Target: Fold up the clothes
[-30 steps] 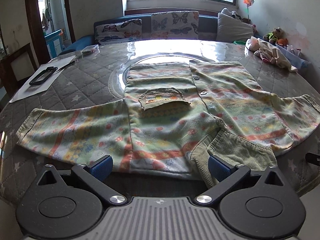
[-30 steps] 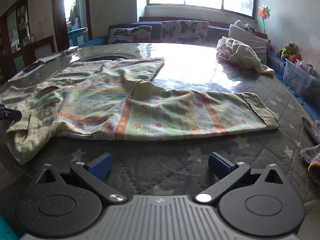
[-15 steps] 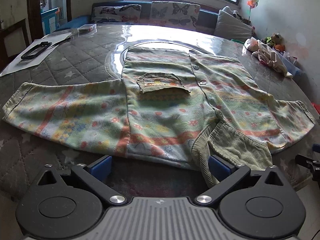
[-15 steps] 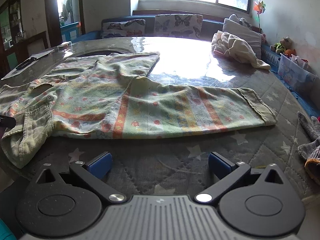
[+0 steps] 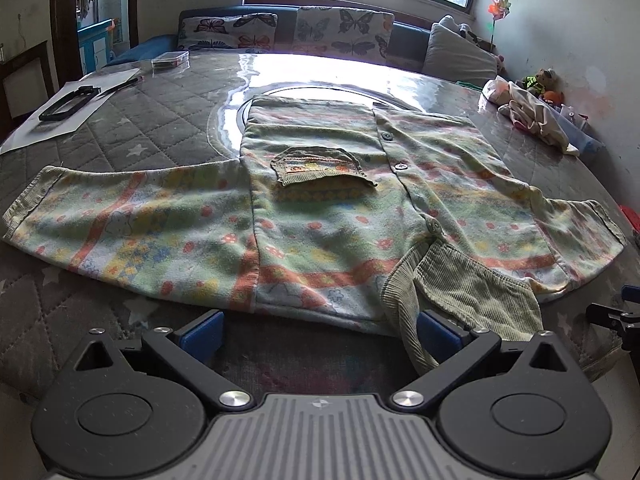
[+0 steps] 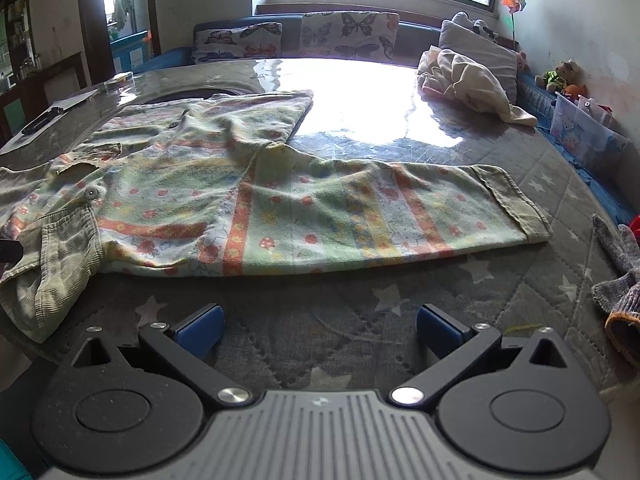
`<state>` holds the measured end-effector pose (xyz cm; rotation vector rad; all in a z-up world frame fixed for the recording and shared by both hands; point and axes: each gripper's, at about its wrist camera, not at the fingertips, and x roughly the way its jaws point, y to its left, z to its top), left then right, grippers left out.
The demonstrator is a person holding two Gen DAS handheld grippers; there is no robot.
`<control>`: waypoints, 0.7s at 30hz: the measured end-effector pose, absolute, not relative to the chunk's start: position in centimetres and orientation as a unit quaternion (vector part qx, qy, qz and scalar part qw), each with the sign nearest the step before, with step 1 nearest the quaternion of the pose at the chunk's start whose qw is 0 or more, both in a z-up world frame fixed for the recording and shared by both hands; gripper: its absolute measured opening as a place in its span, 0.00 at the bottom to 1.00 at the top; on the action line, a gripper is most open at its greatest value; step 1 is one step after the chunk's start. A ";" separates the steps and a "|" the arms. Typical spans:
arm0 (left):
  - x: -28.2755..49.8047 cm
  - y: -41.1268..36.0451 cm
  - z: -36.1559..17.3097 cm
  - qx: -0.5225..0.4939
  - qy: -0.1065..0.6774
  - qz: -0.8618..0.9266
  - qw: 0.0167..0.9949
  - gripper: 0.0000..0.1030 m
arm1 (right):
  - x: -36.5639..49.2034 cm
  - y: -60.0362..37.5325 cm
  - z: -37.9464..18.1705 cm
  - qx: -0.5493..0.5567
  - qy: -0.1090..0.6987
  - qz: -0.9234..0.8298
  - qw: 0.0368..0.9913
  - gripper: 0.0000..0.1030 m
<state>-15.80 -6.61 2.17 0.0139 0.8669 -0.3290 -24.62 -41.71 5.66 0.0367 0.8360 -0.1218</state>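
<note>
A patterned shirt [image 5: 328, 216] lies flat and buttoned across the middle of the left wrist frame, on a round quilted table [image 5: 132, 128], both sleeves spread sideways. Its corduroy collar [image 5: 460, 292] sits at the near edge, lower right of centre, partly draped over the table rim. The left gripper [image 5: 320, 330] hovers low in the frame just before the shirt's near edge, its blue fingers [image 5: 202, 330] spread wide apart and holding nothing; the right-hand finger lies close beside the collar. In the right wrist view the right gripper [image 6: 320, 326] is likewise spread wide and empty, over bare quilting near the sleeve [image 6: 400, 216] that stretches across mid-frame. A cream cloth heap [image 6: 468, 80] rests at upper right, a grey glove [image 6: 618, 268] at the right edge, and papers [image 5: 68, 108] at upper left.
</note>
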 end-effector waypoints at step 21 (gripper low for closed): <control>-16.0 -7.0 3.3 0.021 0.422 -0.150 0.894 1.00 | -25.0 -41.5 5.7 0.018 0.395 -0.065 0.916 1.00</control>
